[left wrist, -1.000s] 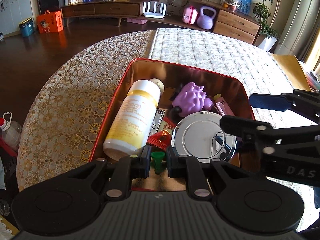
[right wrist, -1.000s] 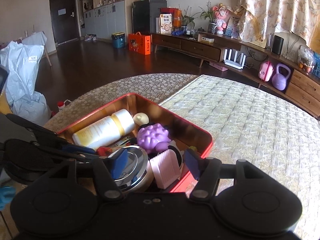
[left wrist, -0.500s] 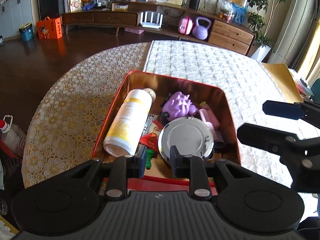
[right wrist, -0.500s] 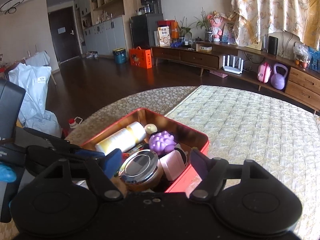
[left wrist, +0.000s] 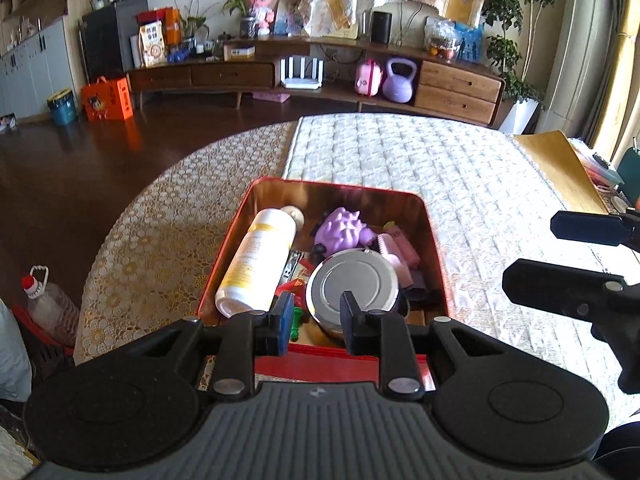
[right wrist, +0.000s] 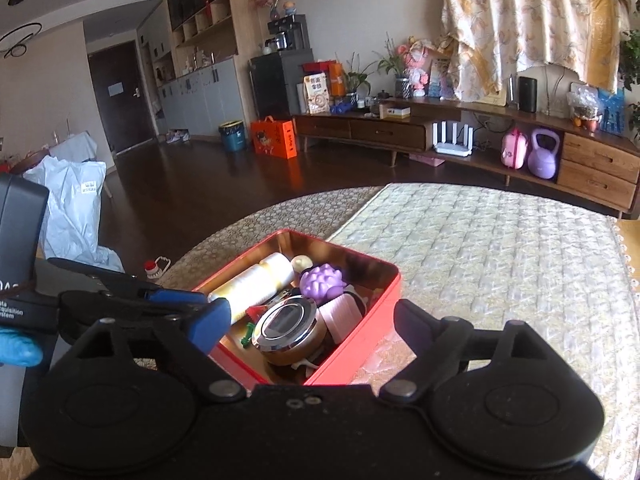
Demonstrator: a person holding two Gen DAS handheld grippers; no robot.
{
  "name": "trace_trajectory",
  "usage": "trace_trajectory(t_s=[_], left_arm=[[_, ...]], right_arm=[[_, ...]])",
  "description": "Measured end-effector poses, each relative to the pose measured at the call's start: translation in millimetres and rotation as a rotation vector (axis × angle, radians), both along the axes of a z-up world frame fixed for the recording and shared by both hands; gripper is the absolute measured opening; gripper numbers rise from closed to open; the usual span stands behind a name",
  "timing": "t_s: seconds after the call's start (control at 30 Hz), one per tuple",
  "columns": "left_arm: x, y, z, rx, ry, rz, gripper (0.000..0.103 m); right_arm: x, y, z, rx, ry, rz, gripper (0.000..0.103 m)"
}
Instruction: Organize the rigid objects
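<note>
Left wrist view: the left gripper (left wrist: 313, 322) hangs over the near wall of the red tin (left wrist: 434, 248), jaws apart, holding nothing. The tin sits on the lace tablecloth (left wrist: 160, 236). Inside it, the white-and-yellow bottle (left wrist: 258, 266) lies flat, long axis running near to far, cap at the far end; its label print is too small to read. Beside it lie the round silver lid (left wrist: 352, 282), face up, the purple spiky toy (left wrist: 344, 230) and a pink comb (left wrist: 394, 248). The right gripper (left wrist: 576, 264) appears at right, jaws apart.

Right wrist view: the right gripper (right wrist: 308, 326) is spread wide above the tin's (right wrist: 360, 340) near corner, empty. Partial lettering "acquisition system" shows on the left device (right wrist: 16, 308).
</note>
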State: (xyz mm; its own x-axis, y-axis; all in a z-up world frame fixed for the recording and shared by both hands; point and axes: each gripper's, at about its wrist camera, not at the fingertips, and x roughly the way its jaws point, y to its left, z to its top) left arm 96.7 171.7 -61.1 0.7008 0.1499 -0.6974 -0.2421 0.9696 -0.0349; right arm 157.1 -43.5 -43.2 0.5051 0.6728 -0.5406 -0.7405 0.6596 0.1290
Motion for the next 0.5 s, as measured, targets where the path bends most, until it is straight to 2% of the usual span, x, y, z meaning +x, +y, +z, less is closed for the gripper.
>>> trace_trajectory(t_s=[0.1, 0.13, 0.17, 0.23, 0.4, 0.47, 0.5], left_arm=[[-5, -8, 5, 0.029, -0.011, -0.004, 0.029], [-7, -10, 7, 0.034, -0.017, -0.005, 0.037], [-9, -12, 9, 0.037, -0.024, -0.005, 0.055], [-15, -16, 13, 0.043, -0.052, -0.004, 0.074], [-22, -26, 21, 0.054, -0.078, -0.02, 0.076], [-24, -29, 24, 0.054, -0.084, -0.019, 0.083], [-25, -30, 25, 0.055, -0.089, -0.018, 0.083]], right_arm=[[-5, -7, 2, 0.014, -0.009, -0.011, 0.092], [-6, -9, 3, 0.018, -0.012, -0.013, 0.093], [-9, -11, 3, 0.019, -0.017, -0.017, 0.093], [-13, -15, 3, 0.024, -0.027, -0.022, 0.094], [-20, -27, 6, 0.049, -0.025, -0.037, 0.099], [-23, -34, 7, 0.064, -0.022, -0.046, 0.101], [-24, -37, 8, 0.072, -0.021, -0.052, 0.103]])
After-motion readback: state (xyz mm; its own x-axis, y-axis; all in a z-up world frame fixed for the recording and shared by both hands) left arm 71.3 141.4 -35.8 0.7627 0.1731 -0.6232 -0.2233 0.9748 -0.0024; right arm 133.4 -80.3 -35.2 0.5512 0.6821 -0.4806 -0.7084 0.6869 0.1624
